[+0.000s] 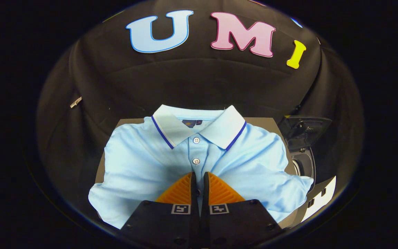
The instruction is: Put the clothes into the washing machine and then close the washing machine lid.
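A light blue polo shirt (140,166) with a white, blue-edged collar lies spread on a small brown table (123,121). My gripper (199,178) sits on the shirt's button placket, just below the second button. Its orange fingers (180,192) stand almost together, pinching a fold of the fabric between them, and the cloth puckers around the tips. To the right of the table stands the washing machine (304,162), dark, with its lid (304,129) raised open.
Black cloth walls close in behind and on both sides of the table. A white panel (321,199) shows low beside the washing machine. The shirt's right sleeve hangs over the table edge toward the machine.
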### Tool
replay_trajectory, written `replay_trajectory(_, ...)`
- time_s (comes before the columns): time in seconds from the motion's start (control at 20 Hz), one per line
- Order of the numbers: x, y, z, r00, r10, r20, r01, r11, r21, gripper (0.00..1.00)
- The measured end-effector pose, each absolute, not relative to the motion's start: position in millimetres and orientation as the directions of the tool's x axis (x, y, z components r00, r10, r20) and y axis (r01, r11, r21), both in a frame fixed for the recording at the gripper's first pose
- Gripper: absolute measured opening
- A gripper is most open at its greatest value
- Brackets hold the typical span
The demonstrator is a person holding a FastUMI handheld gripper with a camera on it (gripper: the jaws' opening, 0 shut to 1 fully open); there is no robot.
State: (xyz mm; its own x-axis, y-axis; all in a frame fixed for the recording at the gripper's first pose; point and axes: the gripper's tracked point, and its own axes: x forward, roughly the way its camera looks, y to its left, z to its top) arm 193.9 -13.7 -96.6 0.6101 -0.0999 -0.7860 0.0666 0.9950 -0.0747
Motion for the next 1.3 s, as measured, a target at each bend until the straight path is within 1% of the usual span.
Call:
replay_trajectory(0.15,195,-13,-94,0.635,-0.085,-0.768,0.062,0.996,-0.059,0.05)
replay_trajectory(0.35,197,-12,-80,0.722,-0.022,-0.691,0.104,0.992,0.077,0.05)
replay_trajectory(0.45,195,-12,-72,0.743,-0.005,-0.669,0.111,0.987,0.116,0.05)
replay_trajectory(0.55,196,-13,-64,0.756,-0.011,-0.654,0.099,0.990,0.098,0.05)
replay_trajectory(0.8,194,-8,-37,0.790,-0.045,-0.611,0.042,0.999,-0.019,0.05)
replay_trajectory(0.9,195,-2,-22,0.805,-0.030,-0.593,0.029,1.000,-0.010,0.05)
replay_trajectory(1.05,195,-5,3,0.836,-0.019,-0.548,0.032,0.999,0.015,0.05)
replay_trajectory(1.3,193,-32,38,0.866,-0.056,-0.497,0.052,0.998,-0.021,0.05)
